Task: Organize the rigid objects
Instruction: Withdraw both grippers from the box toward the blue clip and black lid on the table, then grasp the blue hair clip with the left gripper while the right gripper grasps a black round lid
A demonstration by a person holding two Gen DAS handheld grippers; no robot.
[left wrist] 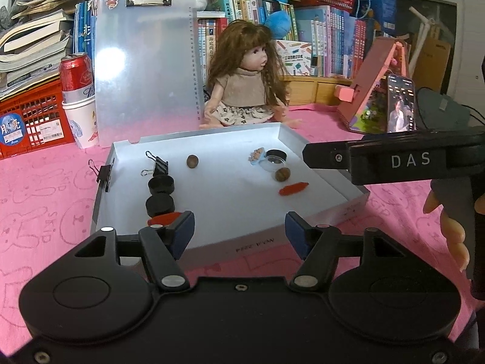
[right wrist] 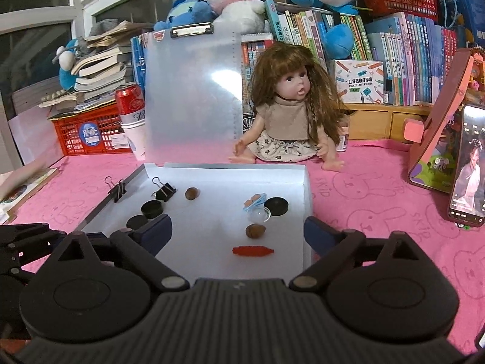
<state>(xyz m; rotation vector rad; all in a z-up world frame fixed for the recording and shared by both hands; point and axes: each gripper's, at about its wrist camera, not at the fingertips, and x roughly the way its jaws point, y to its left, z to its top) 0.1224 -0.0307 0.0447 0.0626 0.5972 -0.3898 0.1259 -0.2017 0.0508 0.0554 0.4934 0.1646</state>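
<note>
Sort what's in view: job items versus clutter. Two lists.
Job: tray, binder clips, black caps, nuts, red piece, clear jar.
Clutter: doll, clipboard, can, phone, books.

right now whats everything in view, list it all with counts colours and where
tray: 1, white, on the pink cloth
binder clips: 2, black, one inside the tray's left rear, one clipped on its left wall
caps: 3, black, two at tray left, one at right rear
nuts: 2, brown, one rear centre, one right of centre
red pieces: 2, one near the right front, one at the left front
clear dome: 1, beside the right cap
doll: 1, brown hair, behind the tray
clipboard: 1, clear, upright behind the tray
can: 1, red, in white cups, left
phone: 1, propped, right
left gripper: open, empty
right gripper: open, empty
</note>
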